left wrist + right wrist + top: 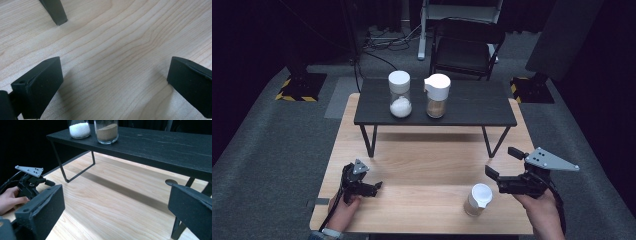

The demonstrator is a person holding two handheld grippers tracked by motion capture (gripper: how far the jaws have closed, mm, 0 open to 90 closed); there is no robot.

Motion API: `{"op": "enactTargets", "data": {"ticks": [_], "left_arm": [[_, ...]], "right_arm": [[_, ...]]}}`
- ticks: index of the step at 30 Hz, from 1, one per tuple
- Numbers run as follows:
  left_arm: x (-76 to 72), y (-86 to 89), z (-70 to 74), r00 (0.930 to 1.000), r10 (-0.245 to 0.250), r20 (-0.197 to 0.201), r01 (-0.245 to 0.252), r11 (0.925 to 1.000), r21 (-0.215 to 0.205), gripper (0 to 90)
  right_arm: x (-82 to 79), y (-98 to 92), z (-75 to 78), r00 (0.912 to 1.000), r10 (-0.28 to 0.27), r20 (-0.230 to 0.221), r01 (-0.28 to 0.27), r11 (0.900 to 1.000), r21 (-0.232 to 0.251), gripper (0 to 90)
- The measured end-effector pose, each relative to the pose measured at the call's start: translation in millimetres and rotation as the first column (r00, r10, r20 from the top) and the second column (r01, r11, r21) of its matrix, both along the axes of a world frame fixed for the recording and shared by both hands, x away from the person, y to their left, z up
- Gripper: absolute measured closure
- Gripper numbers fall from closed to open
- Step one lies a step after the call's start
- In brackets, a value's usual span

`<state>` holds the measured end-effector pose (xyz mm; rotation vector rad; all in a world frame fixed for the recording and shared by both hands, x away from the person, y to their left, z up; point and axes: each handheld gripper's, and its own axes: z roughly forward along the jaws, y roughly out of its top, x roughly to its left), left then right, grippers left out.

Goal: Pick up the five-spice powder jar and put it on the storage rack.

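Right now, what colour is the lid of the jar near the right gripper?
White; the lid shows best in the high view.

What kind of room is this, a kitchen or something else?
Probably a recording studio or lab, not a kitchen: dark walls, a stand base with hazard stripes, loose cables on grey carpet, and a wooden table with jars staged on a black shelf.

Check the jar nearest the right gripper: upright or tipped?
Upright. The jar stands on the table with its white lid on top, beside the open right gripper.
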<state>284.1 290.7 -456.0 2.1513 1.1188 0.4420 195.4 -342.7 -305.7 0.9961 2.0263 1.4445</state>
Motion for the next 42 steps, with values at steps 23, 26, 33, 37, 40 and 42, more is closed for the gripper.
{"op": "enactTargets", "data": {"ticks": [23,26,33,37,40,42], "left_arm": [[0.7,-0.3,0.2,1.0000,-0.006,0.001,0.006,1.0000,0.003,0.2],[0.7,-0.3,0.2,1.0000,-0.006,0.002,0.006,1.0000,0.003,0.2],[0.7,-0.3,0.2,1.0000,-0.006,0.001,0.006,1.0000,0.003,0.2],[0.7,-0.3,0.0,1.0000,-0.006,0.004,0.006,1.0000,0.004,0.2],[0.6,-0.5,0.3,1.0000,-0.004,0.000,0.004,1.0000,0.003,0.2],[0.5,-0.3,-0.3,1.0000,-0.005,0.004,0.005,1.0000,0.001,0.2]], "right_arm": [[-29.1,-15.7,-12.3,0.9997,-0.023,-0.006,0.023,1.000,-0.020,0.8],[-33.3,-17.6,-15.5,0.9996,-0.025,-0.009,0.025,0.999,-0.028,0.8],[-43.1,-22.2,-28.3,0.9991,-0.036,-0.022,0.035,0.999,-0.036,0.8],[-47.1,-24.8,-35.2,0.9985,-0.045,-0.030,0.044,0.998,-0.035,0.8],[-50.2,-26.6,-39.3,0.9983,-0.049,-0.032,0.047,0.998,-0.041,0.8],[-51.4,-27.3,-42.2,0.9982,-0.050,-0.034,0.049,0.998,-0.045,0.8]]}}
